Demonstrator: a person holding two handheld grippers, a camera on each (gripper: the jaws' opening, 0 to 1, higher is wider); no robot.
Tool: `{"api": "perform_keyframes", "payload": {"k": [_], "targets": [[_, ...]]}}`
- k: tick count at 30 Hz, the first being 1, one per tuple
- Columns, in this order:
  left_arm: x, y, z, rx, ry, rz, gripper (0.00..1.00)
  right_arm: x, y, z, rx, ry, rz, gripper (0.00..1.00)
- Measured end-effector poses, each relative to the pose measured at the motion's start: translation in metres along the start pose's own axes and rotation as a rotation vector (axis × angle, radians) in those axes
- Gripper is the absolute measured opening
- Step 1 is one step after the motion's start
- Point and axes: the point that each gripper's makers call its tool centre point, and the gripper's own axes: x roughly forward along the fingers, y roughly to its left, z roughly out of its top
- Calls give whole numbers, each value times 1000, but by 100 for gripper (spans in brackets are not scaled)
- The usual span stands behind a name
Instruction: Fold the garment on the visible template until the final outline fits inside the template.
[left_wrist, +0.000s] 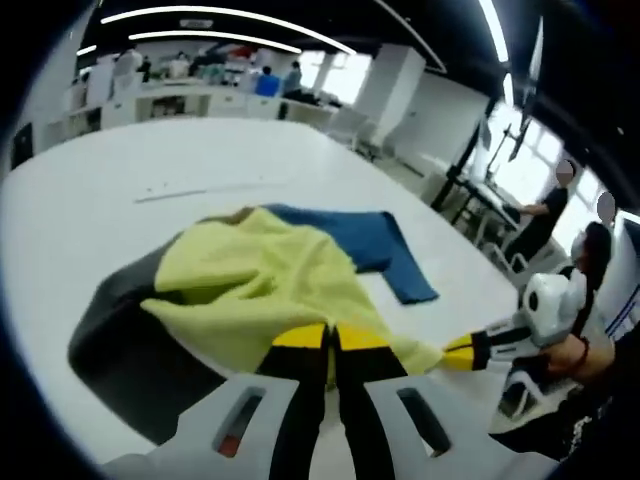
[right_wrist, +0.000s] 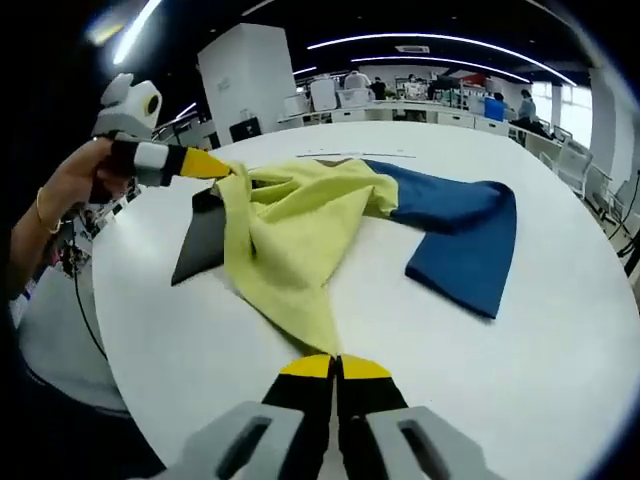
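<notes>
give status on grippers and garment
Left gripper and right gripper shut on yellow, blue and grey fabric garment. Lifted, unfolded. White table unobstructed.

You worked under bright curved ceiling light strips (left_wrist: 200, 15), with window glare, soft shadows and fisheye-bent, blurred edges.
</notes>
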Motion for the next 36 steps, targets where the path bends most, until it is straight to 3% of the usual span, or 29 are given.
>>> {"api": "perform_keyframes", "payload": {"k": [7,19,22,25,29,33,36], "targets": [[33,5,-4,-15,47,19,0,1,-2,0,5,2,-1,0],[54,13,-22,58,104,70,1,3,-3,2,12,1,-1,0],[53,12,-19,64,85,69,12,3,-3,2,23,0,1,0],[49,9,-11,130,53,71,26,4,-4,3,63,-4,2,0],[39,-3,-2,139,31,15,44,5,-4,2,71,-4,4,0],[20,-2,2,211,10,44,51,5,-4,2,74,2,3,1],[9,5,-4,255,25,83,54,5,-3,2,72,3,7,2]]}}
